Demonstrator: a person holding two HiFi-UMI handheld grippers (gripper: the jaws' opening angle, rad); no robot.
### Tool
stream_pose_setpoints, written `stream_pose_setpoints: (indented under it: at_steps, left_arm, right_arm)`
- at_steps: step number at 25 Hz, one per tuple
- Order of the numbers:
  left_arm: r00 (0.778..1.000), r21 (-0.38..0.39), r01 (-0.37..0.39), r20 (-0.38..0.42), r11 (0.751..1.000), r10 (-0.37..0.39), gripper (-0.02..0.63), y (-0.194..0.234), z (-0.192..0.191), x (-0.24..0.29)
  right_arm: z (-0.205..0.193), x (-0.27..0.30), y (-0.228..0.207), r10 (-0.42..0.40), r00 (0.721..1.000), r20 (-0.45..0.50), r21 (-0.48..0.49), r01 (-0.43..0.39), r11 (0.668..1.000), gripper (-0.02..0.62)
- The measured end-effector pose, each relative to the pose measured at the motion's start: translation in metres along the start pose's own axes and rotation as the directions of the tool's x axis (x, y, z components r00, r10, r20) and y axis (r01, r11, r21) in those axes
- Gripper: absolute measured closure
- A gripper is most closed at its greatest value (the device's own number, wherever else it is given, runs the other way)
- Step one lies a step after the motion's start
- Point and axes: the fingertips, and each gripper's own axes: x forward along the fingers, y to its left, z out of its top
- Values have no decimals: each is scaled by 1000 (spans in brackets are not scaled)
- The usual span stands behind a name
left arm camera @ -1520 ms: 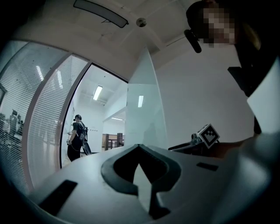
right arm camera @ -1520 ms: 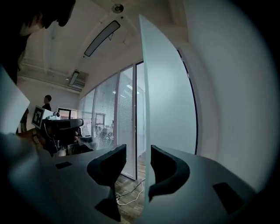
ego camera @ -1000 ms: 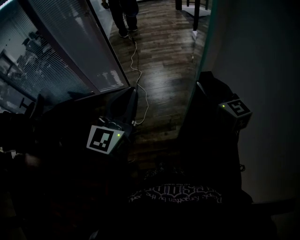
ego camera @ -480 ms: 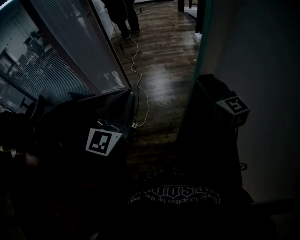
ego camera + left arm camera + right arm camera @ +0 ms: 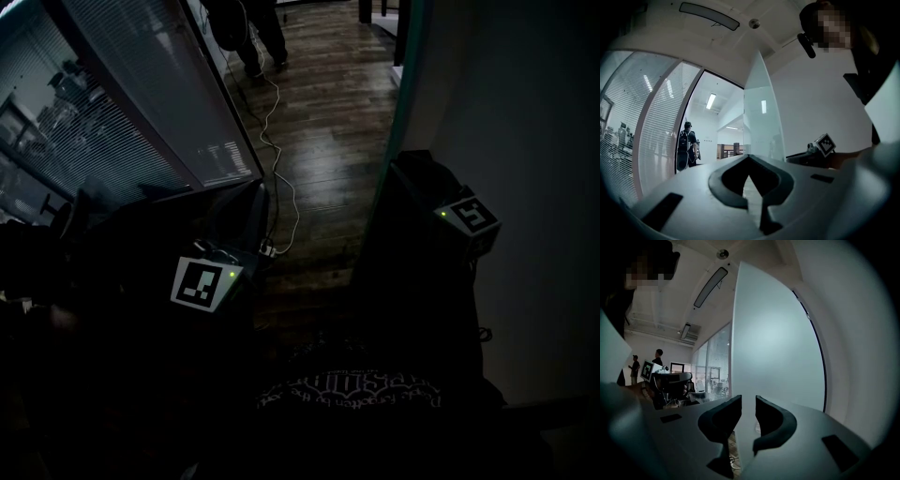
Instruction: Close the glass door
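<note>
1. The right gripper has just been closing its jaws. They now clamp the free edge of the glass door, which stands upright between them.
2. In the head view both grippers sit about where they were a second ago. The person at the far end of the wood floor has shifted slightly right.
3. The left gripper has its tips together, with nothing between them.
4. Only the head view shows the white cable trailing across the floor. Only the left gripper view shows a backpack on the person in the doorway.

Cable across open floor beside glass door
</note>
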Motion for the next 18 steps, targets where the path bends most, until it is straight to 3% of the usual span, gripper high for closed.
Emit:
stream_pose_setpoints:
  at_steps: [18]
  left_arm:
    - [1000,-4,-29,-1,1000,29,604,54,-2,11]
  right_arm:
    - [7,64,31,92,996,-7,-23,-93,995,517]
